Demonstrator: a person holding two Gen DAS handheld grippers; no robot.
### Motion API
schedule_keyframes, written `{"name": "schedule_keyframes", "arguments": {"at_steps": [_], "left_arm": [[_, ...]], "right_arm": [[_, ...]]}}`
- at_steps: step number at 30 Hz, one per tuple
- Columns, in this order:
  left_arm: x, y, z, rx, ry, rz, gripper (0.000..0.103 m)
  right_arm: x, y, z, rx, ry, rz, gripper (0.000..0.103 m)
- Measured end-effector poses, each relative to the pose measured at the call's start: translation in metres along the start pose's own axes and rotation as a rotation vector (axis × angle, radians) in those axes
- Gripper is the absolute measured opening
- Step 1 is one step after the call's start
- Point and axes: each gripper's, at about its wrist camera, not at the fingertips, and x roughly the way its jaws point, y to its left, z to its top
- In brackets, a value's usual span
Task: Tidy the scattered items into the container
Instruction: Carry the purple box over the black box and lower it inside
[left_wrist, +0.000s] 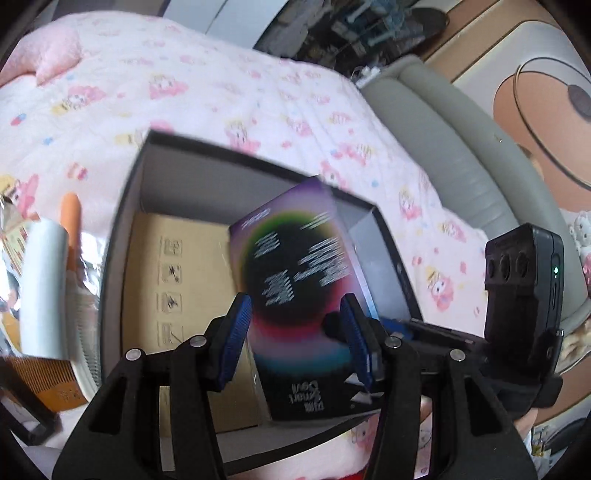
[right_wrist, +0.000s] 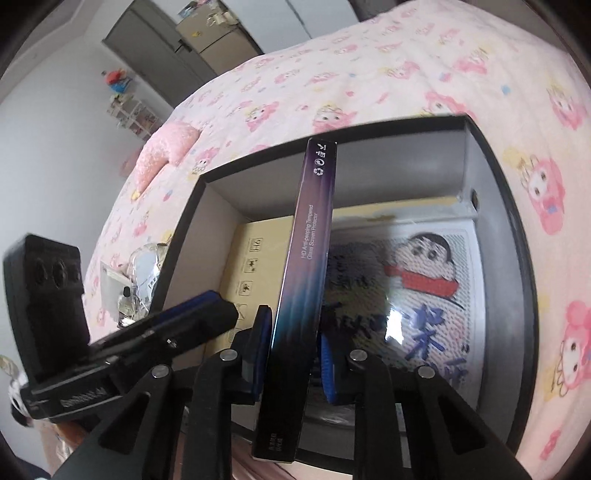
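A soft quilted bed cover, pink with cartoon prints, carries one rigid black container. Inside lie one tan cardboard box and one plastic-wrapped cartoon picture. One slim glossy screen-protector box stands on edge above it; the right gripper jaws pinch its flat faces, the left gripper jaws flank its edges.

Both wrist views close above box

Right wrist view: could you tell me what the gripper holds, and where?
The right gripper pinches the screen protector box across its broad faces, near its lower end.
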Motion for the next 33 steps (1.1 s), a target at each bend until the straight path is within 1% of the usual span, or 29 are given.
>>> {"name": "schedule_keyframes", "arguments": {"at_steps": [3, 7, 9, 10, 11, 13, 15, 17, 19, 20, 23, 25, 26, 27, 28, 29, 30, 31, 32, 33], "left_arm": [[-0.011, 0.006, 0.004, -0.026, -0.058, -0.018, 0.046], [-0.018, 0.025, 0.004, -0.095, -0.070, -0.012, 0.046], [-0.014, 0.033, 0.006, -0.135, -0.044, -0.028, 0.046], [-0.012, 0.037, 0.006, -0.155, -0.029, -0.047, 0.046], [-0.015, 0.040, 0.007, -0.160, -0.029, -0.053, 0.046], [-0.015, 0.042, 0.006, -0.155, -0.021, -0.079, 0.046], [-0.013, 0.040, 0.006, -0.146, -0.011, -0.085, 0.046], [-0.008, 0.039, 0.005, -0.141, 0.016, -0.088, 0.046], [-0.004, 0.036, 0.004, -0.134, 0.041, -0.070, 0.047], [-0.003, 0.036, 0.004, -0.132, 0.039, -0.058, 0.047], [-0.009, 0.036, 0.001, -0.137, 0.028, -0.046, 0.043], [-0.015, 0.036, -0.002, -0.132, 0.010, -0.023, 0.039], [-0.018, 0.036, -0.003, -0.131, -0.003, 0.001, 0.037], [-0.021, 0.037, -0.004, -0.133, -0.018, 0.036, 0.037], [-0.025, 0.040, -0.005, -0.143, -0.032, 0.079, 0.034], [-0.027, 0.043, -0.006, -0.158, -0.040, 0.105, 0.032], [-0.027, 0.046, -0.006, -0.173, -0.043, 0.123, 0.031], [-0.025, 0.049, -0.005, -0.182, -0.036, 0.136, 0.028], [-0.021, 0.050, -0.005, -0.182, -0.026, 0.151, 0.027], [-0.018, 0.049, -0.004, -0.172, -0.020, 0.153, 0.027]], "right_arm": [[0.005, 0.027, 0.004, -0.087, 0.002, -0.041, 0.019], [0.017, 0.054, 0.002, -0.160, 0.013, -0.062, 0.020], [0.022, 0.066, -0.003, -0.204, 0.008, -0.089, 0.020], [0.023, 0.072, -0.006, -0.226, 0.004, -0.104, 0.020], [0.023, 0.077, -0.009, -0.247, 0.003, -0.118, 0.020], [0.024, 0.083, -0.013, -0.276, 0.010, -0.135, 0.020], [0.024, 0.086, -0.016, -0.285, 0.025, -0.138, 0.022], [0.021, 0.085, -0.017, -0.277, 0.038, -0.139, 0.023], [0.016, 0.081, -0.017, -0.266, 0.055, -0.121, 0.024], [0.014, 0.079, -0.018, -0.260, 0.063, -0.105, 0.025], [0.005, 0.068, -0.019, -0.231, 0.079, -0.013, 0.027], [0.001, 0.058, -0.020, -0.200, 0.097, 0.081, 0.027], [-0.002, 0.052, -0.020, -0.177, 0.106, 0.136, 0.027], [-0.005, 0.046, -0.019, -0.149, 0.114, 0.198, 0.027], [-0.008, 0.039, -0.019, -0.118, 0.119, 0.265, 0.027], [-0.012, 0.033, -0.017, -0.083, 0.116, 0.326, 0.027], [-0.015, 0.027, -0.016, -0.053, 0.104, 0.366, 0.027], [-0.018, 0.023, -0.014, -0.035, 0.084, 0.370, 0.027], [-0.018, 0.021, -0.012, -0.032, 0.066, 0.333, 0.027], [-0.014, 0.021, -0.011, -0.047, 0.059, 0.255, 0.027]]}}
